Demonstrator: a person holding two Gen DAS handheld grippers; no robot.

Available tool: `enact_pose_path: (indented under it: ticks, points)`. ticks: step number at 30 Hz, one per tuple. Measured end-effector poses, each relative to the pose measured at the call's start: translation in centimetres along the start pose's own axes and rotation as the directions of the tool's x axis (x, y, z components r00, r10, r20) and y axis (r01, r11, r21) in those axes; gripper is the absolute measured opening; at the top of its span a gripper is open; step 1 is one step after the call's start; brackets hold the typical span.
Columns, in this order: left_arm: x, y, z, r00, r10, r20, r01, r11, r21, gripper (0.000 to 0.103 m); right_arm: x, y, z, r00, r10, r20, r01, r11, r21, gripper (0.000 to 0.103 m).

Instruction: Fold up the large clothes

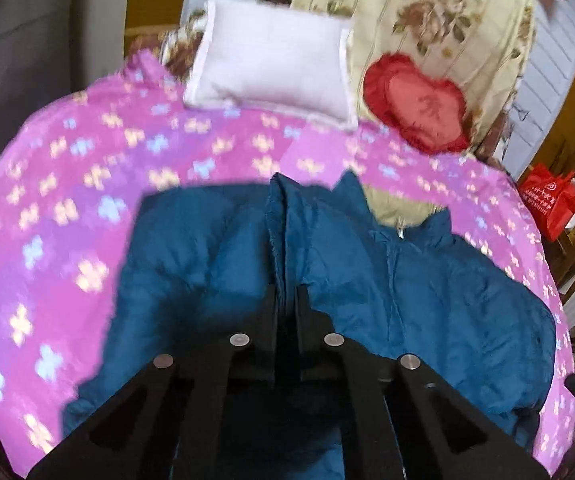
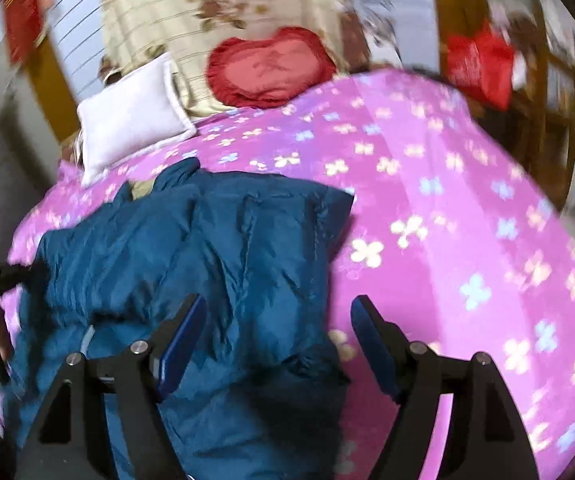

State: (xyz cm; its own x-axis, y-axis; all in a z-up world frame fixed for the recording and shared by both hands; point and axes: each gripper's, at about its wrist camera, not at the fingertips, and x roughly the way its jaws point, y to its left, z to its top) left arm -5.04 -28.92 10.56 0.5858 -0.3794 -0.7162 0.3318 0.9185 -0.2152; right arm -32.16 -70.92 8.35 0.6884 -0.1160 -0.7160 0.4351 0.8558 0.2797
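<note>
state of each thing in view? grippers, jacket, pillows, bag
left gripper: shut on blue jacket fabric
right gripper: open, above the jacket's edge, holding nothing
blue jacket: on the bedspread, rumpled, part folded
white pillow: lying at bed head
red heart cushion: propped against floral bedding
red bag: beside bed

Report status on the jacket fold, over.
Left gripper shut on blue jacket fold. Right gripper open above jacket. Nothing obstructing; white pillow well beyond.

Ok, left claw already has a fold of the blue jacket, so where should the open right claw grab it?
Take the blue jacket at its free near-right corner, coming in from the bedspread side. That edge lies loose and puffed between the right claw's fingers, opposite the left claw.
</note>
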Motion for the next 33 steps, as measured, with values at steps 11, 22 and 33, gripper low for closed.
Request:
enact_pose_path:
  ticks: [11,22,33]
  points:
    - [2.1,5.1,-0.4,0.994,0.099,-0.047,-0.099,0.995,-0.003,0.0,9.6,8.9,2.4,0.995,-0.093,-0.024,0.087,0.98,-0.18,0.078]
    - [1.3,6.0,-0.5,0.995,0.094,-0.044,-0.094,0.996,0.012,0.015,13.1,9.7,3.4,0.983,-0.179,-0.051,0.162,0.958,-0.238,0.091]
    - [0.0,2.4,-1.3,0.999,0.049,0.006,-0.049,0.995,0.087,0.02,7.6,16.3,2.3,1.0,-0.008,0.029,0.017,0.94,-0.34,0.091]
